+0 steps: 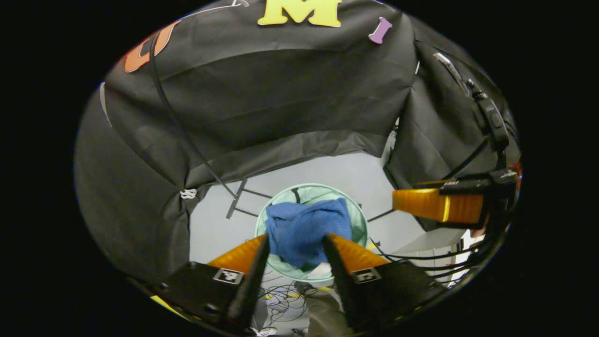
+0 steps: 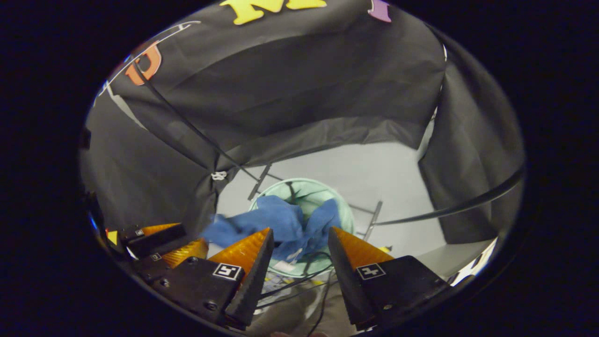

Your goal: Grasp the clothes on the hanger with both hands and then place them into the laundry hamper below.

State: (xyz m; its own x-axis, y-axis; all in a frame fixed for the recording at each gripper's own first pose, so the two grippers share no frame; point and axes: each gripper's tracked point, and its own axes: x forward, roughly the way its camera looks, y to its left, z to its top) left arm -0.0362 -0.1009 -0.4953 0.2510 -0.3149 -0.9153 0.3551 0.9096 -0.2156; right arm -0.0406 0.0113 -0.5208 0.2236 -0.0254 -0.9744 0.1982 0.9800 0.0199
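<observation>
Left gripper view: left tool [image 1: 295, 245], fingers standing apart and gripping nothing, is hovering above the laundry hamper [image 1: 359, 223]; the blue clothes [image 1: 306, 229] are lying bunched inside it. The right tool [image 1: 437, 205] is hanging beside the hamper.

Right gripper view: right tool [image 2: 299, 243], likewise spread and empty, is hovering over the hamper [image 2: 344, 208]; one part of the clothes [image 2: 276, 222] is trailing over the rim. Placement is looking nearly finished.

A pale grey floor [image 1: 327, 175] carries the round, pale green laundry hamper [image 1: 360, 224], which stands near the middle, below the far black cloth wall. Thin dark bars [image 1: 236, 201] of a stand rest on the floor just left of the hamper. Loose cables [image 1: 285, 299] lie on its near side.
</observation>
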